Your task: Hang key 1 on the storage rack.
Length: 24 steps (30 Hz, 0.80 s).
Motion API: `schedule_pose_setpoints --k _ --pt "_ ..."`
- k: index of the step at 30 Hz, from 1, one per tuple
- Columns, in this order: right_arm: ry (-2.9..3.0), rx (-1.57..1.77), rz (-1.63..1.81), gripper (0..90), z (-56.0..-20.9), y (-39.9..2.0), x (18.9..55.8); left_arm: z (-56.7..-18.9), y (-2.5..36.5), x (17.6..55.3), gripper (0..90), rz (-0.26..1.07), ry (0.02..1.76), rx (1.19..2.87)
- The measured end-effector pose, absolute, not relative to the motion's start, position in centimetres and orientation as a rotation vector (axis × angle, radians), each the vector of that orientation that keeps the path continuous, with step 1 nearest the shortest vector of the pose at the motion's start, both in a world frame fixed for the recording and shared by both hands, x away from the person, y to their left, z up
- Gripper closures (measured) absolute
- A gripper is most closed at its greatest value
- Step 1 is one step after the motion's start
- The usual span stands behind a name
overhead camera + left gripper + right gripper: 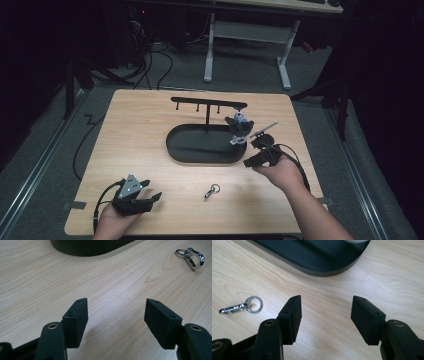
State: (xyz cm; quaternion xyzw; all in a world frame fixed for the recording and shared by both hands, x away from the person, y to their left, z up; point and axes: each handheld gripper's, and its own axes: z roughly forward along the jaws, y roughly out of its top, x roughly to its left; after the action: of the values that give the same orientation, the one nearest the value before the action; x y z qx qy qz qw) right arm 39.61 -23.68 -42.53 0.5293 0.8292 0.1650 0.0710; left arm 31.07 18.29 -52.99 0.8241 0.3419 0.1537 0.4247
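Hovering with empty, parted jaws, the right gripper (pixel 325 315) nears a light, slippery metal clasp (pixel 239 307), best pinched across its body.

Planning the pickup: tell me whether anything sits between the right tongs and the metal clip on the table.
Nothing visible does. The clip lies alone on bare wood, off to the side of the open right tongs; the black tray sits beyond both.
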Motion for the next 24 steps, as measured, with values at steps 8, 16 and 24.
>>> schedule_pose_setpoints --k 8,16,24 --pt "2.443 1.561 0.608 45.0 -45.6 -25.5 36.5 -53.0 18.1 31.1 37.4 0.336 0.875 2.051" --pt "2.342 1.531 0.798 45.9 -49.0 -26.8 32.8 -53.1 17.9 31.1 38.3 0.322 0.879 2.052" --pt "2.183 1.486 1.107 49.3 -50.8 -27.1 29.0 -53.0 17.4 30.9 43.4 0.308 0.866 2.038"
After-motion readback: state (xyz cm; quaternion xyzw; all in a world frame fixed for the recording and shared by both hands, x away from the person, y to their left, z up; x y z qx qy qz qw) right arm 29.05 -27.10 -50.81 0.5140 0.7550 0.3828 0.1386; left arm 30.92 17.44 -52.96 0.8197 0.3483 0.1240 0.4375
